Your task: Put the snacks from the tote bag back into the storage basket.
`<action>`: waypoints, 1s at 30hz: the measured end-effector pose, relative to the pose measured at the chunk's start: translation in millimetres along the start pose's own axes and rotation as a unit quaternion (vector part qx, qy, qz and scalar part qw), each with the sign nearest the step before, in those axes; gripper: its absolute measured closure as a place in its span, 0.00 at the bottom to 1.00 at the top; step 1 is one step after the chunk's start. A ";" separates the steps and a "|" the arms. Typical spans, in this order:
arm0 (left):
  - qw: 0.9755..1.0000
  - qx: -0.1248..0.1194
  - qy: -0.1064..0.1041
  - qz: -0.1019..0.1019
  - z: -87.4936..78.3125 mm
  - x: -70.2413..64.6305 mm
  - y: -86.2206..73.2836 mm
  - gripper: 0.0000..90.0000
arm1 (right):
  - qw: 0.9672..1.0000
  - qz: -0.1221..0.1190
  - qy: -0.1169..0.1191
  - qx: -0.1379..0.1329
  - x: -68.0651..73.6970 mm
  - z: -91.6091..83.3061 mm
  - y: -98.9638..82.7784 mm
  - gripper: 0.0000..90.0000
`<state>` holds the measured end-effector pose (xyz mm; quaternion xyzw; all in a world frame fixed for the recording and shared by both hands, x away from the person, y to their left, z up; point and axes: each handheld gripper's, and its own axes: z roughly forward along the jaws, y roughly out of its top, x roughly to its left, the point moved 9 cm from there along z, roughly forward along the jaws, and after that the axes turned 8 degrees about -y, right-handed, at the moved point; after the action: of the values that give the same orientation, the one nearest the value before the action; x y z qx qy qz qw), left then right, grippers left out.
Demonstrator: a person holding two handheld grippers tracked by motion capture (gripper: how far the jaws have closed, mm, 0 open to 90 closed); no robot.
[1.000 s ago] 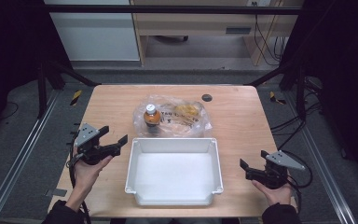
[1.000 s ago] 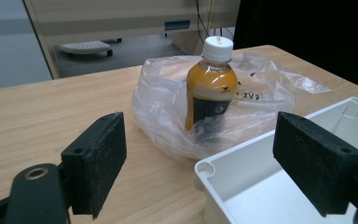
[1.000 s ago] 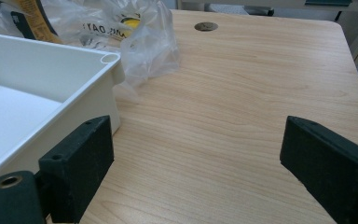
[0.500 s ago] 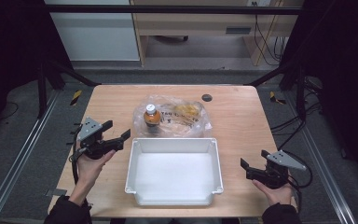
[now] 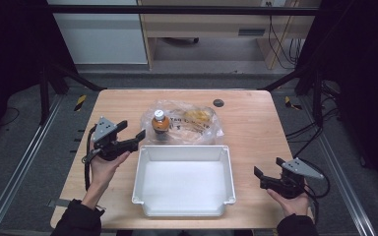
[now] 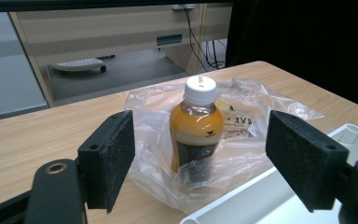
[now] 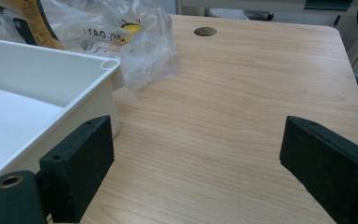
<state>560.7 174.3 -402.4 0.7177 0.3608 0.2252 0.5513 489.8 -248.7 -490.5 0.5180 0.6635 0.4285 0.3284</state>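
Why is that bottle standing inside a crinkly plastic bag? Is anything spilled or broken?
Nothing looks spilled or broken. The bottle stands upright with its white cap on, sitting in the open plastic bag on the table. The white tray sits straight and empty.

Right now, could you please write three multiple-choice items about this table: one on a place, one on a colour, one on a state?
1. Where does the bottle stand?
A. Inside the white tray
B. On the plastic bag, beyond the tray's far rim
C. At the table's right edge

2. What colour is the bottle's cap?
A. White
B. Red
C. Black

3. In what state is the left gripper?
A. Shut on the bottle
B. Shut and empty
C. Open, holding nothing

Answers:
1. B: the high view shows the bottle on the plastic bag, behind the white tray.
2. A: the left gripper view shows a white cap above the orange drink.
3. C: in the left gripper view its jaws stand wide apart, with the bottle farther off between them, untouched.
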 end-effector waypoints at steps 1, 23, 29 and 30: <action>1.000 0.001 0.000 0.001 1.8 -0.7 -0.2 0.27 | 1.000 0.000 0.001 0.000 0.2 0.1 0.0 0.11; 1.000 0.007 0.003 0.018 26.6 1.2 2.7 0.35 | 1.000 -0.011 0.001 0.003 1.2 -0.6 -1.7 0.14; 1.000 0.006 0.002 0.022 33.3 1.7 3.1 0.37 | 1.000 -0.010 0.003 0.004 1.9 -0.3 -1.9 0.16; 1.000 0.005 0.002 0.026 35.2 1.9 2.9 0.38 | 1.000 -0.012 0.004 0.004 2.2 0.1 -2.3 0.16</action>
<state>588.0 153.2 -410.0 0.7293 0.3446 0.2391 0.5405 488.4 -246.8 -492.5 0.5100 0.6724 0.4240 0.3286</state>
